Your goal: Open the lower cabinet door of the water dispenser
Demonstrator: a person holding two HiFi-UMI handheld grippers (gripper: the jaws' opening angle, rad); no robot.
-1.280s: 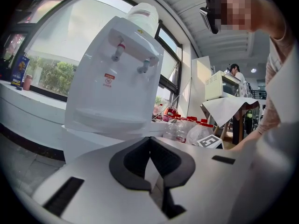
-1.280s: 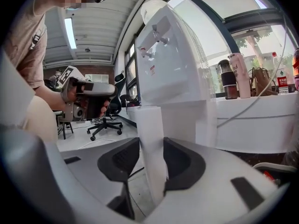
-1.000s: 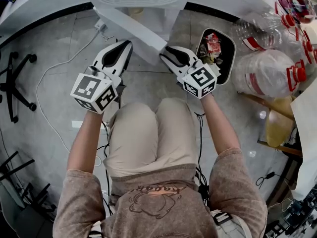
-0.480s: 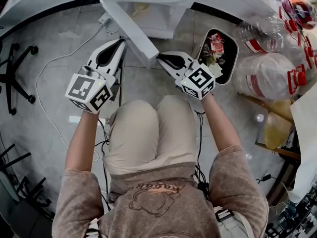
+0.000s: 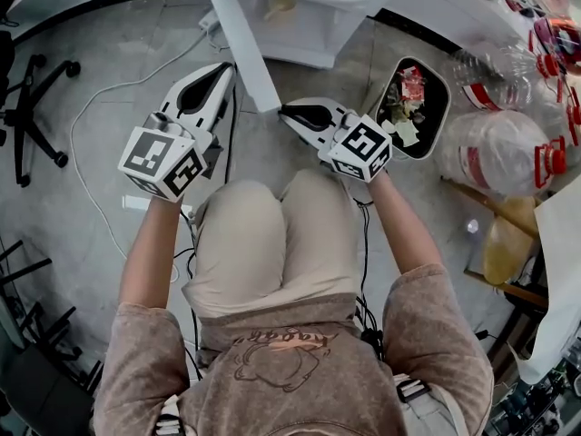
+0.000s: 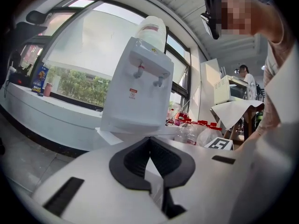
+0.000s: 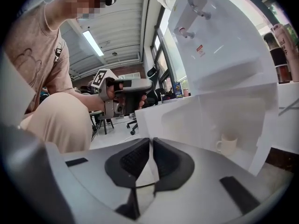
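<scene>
1. The cabinet of the water dispenser (image 6: 140, 92) sits low, near the floor. That is why the person crouches and points both tongs almost level at its base.
2. The lower cabinet door (image 5: 247, 44) already stands swung well out. In the head view its hinge is at the far left and its free edge is nearest the person. A mug (image 7: 226, 144) shows inside the opened cabinet.
3. The right tongs (image 5: 283, 110) meet that free edge end-on. Their jaws have just been closing and now leave only a narrow slit, seemingly pinched on the door's thin rim. Such a grip lets the door be drawn round its hinge.
4. The left tongs (image 5: 227, 69) are closed with nothing between them. They hang just beside the door's outer face, probably ready to steady it.
5. The opening looks largely done.
</scene>
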